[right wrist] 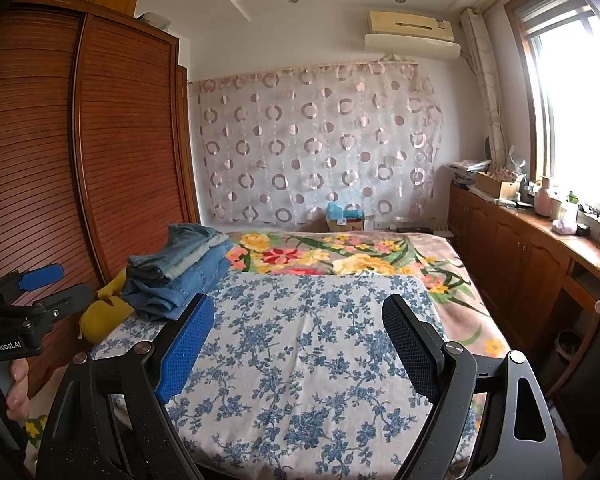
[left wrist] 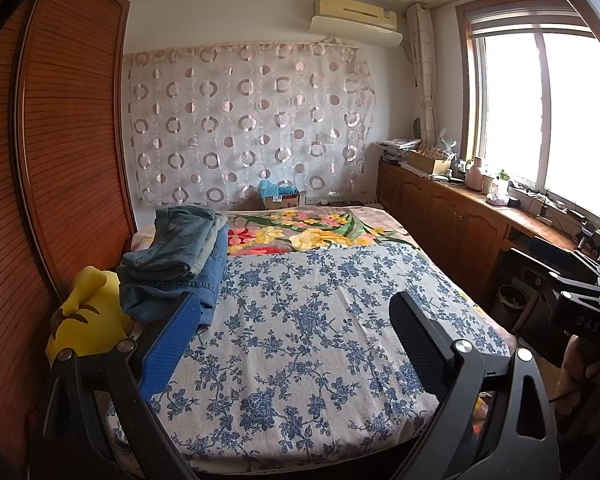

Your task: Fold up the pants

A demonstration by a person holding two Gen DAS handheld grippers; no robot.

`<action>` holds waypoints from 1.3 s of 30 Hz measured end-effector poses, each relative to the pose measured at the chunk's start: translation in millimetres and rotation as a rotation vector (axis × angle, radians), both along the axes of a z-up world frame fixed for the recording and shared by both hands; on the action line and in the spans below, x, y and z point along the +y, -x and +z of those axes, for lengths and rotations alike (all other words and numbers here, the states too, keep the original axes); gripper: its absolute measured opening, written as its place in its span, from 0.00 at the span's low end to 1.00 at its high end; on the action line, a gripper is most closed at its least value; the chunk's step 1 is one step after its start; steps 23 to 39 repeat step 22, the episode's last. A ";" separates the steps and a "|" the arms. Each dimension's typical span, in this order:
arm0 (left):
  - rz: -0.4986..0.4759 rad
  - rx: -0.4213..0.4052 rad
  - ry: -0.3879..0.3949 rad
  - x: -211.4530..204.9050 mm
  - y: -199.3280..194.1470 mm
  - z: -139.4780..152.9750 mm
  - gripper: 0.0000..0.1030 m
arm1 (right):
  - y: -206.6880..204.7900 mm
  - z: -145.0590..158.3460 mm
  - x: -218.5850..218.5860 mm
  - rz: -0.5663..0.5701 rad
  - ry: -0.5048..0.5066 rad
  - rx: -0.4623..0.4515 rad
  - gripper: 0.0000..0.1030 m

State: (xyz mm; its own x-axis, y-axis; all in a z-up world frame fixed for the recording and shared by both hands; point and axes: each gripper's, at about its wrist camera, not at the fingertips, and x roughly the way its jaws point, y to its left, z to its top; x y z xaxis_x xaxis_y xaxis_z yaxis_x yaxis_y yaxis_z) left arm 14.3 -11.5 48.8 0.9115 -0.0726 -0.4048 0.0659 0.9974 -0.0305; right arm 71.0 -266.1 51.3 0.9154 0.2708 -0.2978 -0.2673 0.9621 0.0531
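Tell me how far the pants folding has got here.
Done: a stack of folded jeans sits at the bed's left edge beside a yellow plush toy. In hand: nothing; the left gripper and right gripper are both open over the blue floral sheet. Left: no unfolded pants are in view.

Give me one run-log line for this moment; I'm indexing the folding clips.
stage: pre-grasp | left gripper: open, empty | right gripper: open, empty | stacked blue denim pants: untouched, bed's left edge | blue-floral bedspread: bare

Home bedroom: bed, louvred wardrobe, curtained window.
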 end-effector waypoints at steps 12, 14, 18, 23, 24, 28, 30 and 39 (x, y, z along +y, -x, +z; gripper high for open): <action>-0.001 0.000 0.000 -1.1 -0.4 -0.5 0.93 | 0.4 -0.8 0.2 -0.001 -0.001 0.001 0.85; 0.000 0.000 0.000 -0.3 0.3 -0.6 0.93 | 0.3 -0.8 0.3 -0.001 -0.001 0.001 0.85; 0.000 0.000 -0.001 -1.1 -0.2 -0.8 0.93 | 0.5 -0.8 0.9 -0.001 -0.003 0.002 0.85; 0.000 -0.002 -0.003 -1.0 0.5 -0.9 0.93 | 1.0 -0.4 1.0 -0.002 -0.005 -0.002 0.85; 0.000 -0.002 -0.003 -1.0 0.5 -0.9 0.93 | 1.0 -0.4 1.0 -0.002 -0.005 -0.002 0.85; 0.000 -0.002 -0.003 -1.0 0.5 -0.9 0.93 | 1.0 -0.4 1.0 -0.002 -0.005 -0.002 0.85; 0.000 -0.002 -0.003 -1.0 0.5 -0.9 0.93 | 1.0 -0.4 1.0 -0.002 -0.005 -0.002 0.85; 0.000 -0.002 -0.003 -1.0 0.5 -0.9 0.93 | 1.0 -0.4 1.0 -0.002 -0.005 -0.002 0.85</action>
